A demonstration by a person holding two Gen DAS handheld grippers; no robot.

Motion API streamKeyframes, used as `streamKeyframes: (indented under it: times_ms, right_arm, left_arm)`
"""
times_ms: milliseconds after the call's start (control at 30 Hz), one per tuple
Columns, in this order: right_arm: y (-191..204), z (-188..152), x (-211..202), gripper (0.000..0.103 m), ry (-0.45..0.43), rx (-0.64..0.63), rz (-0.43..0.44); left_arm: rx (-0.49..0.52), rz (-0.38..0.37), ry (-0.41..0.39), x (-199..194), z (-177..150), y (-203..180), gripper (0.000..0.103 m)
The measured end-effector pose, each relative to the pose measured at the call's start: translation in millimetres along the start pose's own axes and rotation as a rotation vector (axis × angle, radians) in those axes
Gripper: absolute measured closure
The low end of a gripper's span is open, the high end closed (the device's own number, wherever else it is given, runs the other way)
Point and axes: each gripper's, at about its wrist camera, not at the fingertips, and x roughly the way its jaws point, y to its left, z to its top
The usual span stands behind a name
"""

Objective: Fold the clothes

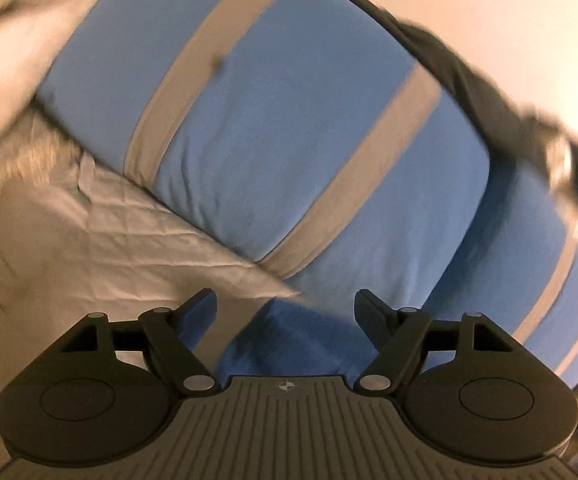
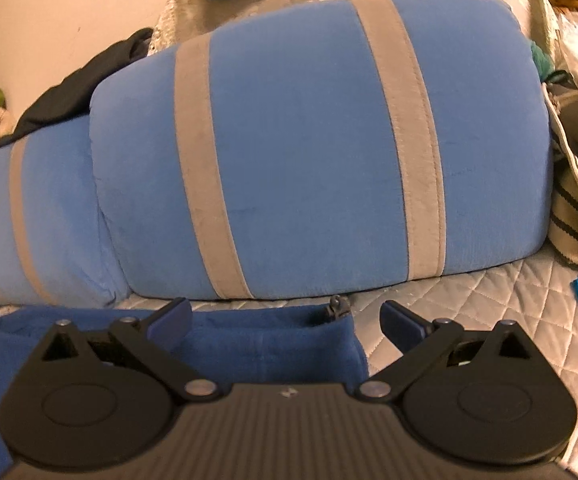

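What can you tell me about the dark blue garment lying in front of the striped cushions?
The dark blue garment looks like soft fleece. It lies folded flat on the quilted silver cover, its far edge near the big blue cushion. A small dark zipper pull shows at that edge. Both grippers hover over it, jaws open, gripping nothing.
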Motion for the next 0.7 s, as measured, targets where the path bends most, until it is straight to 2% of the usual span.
streamKeyframes:
  times_ms: [100, 200, 500, 633, 700]
  right_arm:
    - [5.9, -3.4, -0.2, 0.000, 0.015, -0.050, -0.002]
    - [11.8, -6.9, -0.5, 0.000, 0.030, -0.100, -0.003]
    - [42.5, -16.0, -0.5, 0.000, 0.087, -0.329, 0.026]
    - [67.4, -14.2, 4.6, 0.000, 0.121, -0.433, 0.086]
    - [80.5, -13.3, 8.3, 0.000, 0.121, -0.491, 0.111]
  left_arm:
    - [0.165, 0.027, 0.024, -3.6, -11.0, -18.3, 0.027]
    - [0.278, 0.022, 0.055, -4.2, -22.0, -35.3, 0.027]
    - [0.458, -0.023, 0.110, 3.7, -38.4, -76.0, 0.027]
    - [0.604, -0.028, 0.104, 11.3, -46.3, -96.5, 0.027]
    - [0.674, -0.056, 0.116, 16.5, -48.6, -104.3, 0.027]
